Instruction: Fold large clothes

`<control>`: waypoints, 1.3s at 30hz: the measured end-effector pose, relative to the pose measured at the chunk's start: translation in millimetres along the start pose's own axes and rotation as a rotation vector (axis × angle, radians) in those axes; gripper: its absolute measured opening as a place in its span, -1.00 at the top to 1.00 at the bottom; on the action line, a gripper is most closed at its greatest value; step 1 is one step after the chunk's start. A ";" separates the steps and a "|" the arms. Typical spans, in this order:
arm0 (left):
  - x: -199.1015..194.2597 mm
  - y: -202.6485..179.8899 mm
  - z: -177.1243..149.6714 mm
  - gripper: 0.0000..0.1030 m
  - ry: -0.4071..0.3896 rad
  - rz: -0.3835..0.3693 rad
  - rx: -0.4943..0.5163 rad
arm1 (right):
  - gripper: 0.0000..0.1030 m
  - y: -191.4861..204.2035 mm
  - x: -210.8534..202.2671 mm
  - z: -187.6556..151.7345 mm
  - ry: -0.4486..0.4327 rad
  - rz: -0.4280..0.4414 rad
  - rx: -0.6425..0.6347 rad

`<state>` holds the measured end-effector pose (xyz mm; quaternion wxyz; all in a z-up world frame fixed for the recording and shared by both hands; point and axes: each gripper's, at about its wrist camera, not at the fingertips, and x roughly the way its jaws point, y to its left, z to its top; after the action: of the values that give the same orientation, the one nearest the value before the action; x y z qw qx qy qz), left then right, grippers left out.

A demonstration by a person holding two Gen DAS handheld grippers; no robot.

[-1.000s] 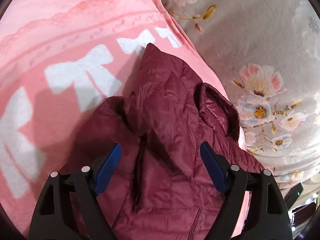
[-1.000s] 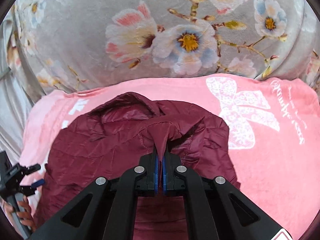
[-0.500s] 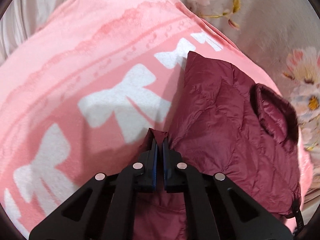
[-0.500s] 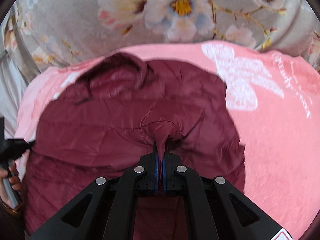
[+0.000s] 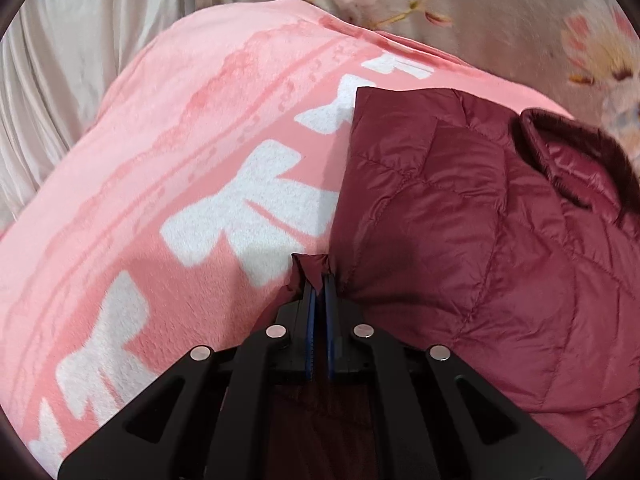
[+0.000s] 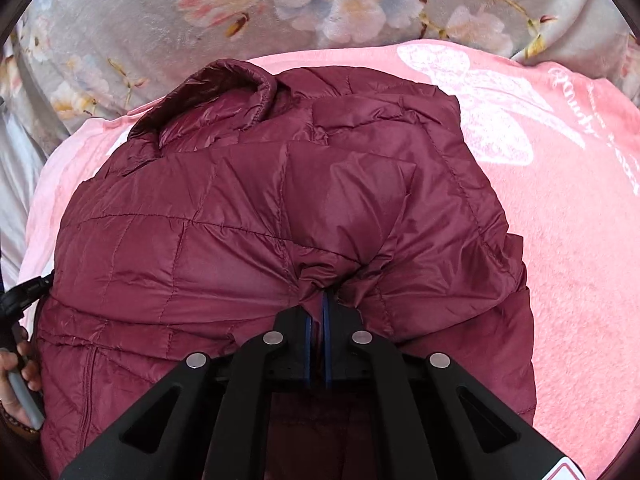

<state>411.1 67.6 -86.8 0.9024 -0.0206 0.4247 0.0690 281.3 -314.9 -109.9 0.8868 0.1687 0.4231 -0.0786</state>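
In the left wrist view, the left gripper (image 5: 318, 286), wide open 1 s ago, is now clenched on a pinch of the maroon puffer jacket (image 5: 480, 240), whose body spreads right of the jaws over the pink blanket (image 5: 160, 184). In the right wrist view, the right gripper (image 6: 318, 300) stays clamped on a bunched fold, the jacket now flatter ahead of the jaws, so both sides look ready for folding over.

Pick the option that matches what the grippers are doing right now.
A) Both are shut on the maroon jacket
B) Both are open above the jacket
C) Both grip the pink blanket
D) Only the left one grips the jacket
A: the left gripper and right gripper each pinch a bunch of the maroon jacket.
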 end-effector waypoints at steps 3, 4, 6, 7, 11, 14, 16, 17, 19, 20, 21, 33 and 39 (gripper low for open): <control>-0.7 -0.6 1.7 0.94 0.001 -0.002 0.013 | 0.95 -5.7 -0.9 1.4 0.011 0.040 0.027; -3.9 4.4 2.6 0.94 0.014 -0.037 0.003 | 0.94 -6.3 -4.1 1.1 0.018 0.043 0.033; -16.9 16.4 4.0 0.89 0.041 -0.096 -0.003 | 0.76 -6.1 -19.1 -1.0 0.025 0.038 0.033; -25.0 19.2 4.9 0.88 0.036 -0.110 -0.002 | 0.70 -6.9 -33.8 -2.6 0.008 0.028 0.036; -71.4 11.8 26.3 0.89 -0.062 -0.136 0.035 | 0.59 -2.8 -79.4 9.3 -0.117 -0.031 0.030; -91.3 -28.3 45.4 0.77 -0.085 -0.236 0.068 | 0.59 20.9 -83.0 36.2 -0.147 0.004 -0.002; -84.7 -68.2 48.8 0.67 -0.055 -0.290 0.110 | 0.59 44.8 -64.4 43.3 -0.130 0.002 -0.062; -78.4 -80.4 47.8 0.67 -0.038 -0.300 0.123 | 0.60 52.8 -53.3 43.8 -0.111 0.004 -0.078; -59.8 -108.7 37.2 0.67 0.011 -0.306 0.153 | 0.60 65.2 -29.1 41.4 -0.059 0.018 -0.097; -50.8 -117.2 32.3 0.67 0.024 -0.300 0.159 | 0.60 69.1 -20.0 38.7 -0.040 0.022 -0.102; -42.5 -122.7 26.5 0.67 0.035 -0.295 0.166 | 0.60 72.3 -13.7 34.2 -0.028 0.023 -0.107; -13.6 -133.6 -18.9 0.68 -0.028 -0.243 0.210 | 0.61 81.8 14.1 1.0 -0.018 -0.013 -0.161; -14.5 -140.4 -20.1 0.68 -0.052 -0.201 0.248 | 0.61 74.5 16.3 0.7 -0.016 0.017 -0.138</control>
<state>406.6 -74.8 -91.4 0.9111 0.0504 0.4024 -0.0742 313.1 -245.7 -104.7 0.9002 0.1104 0.4192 -0.0429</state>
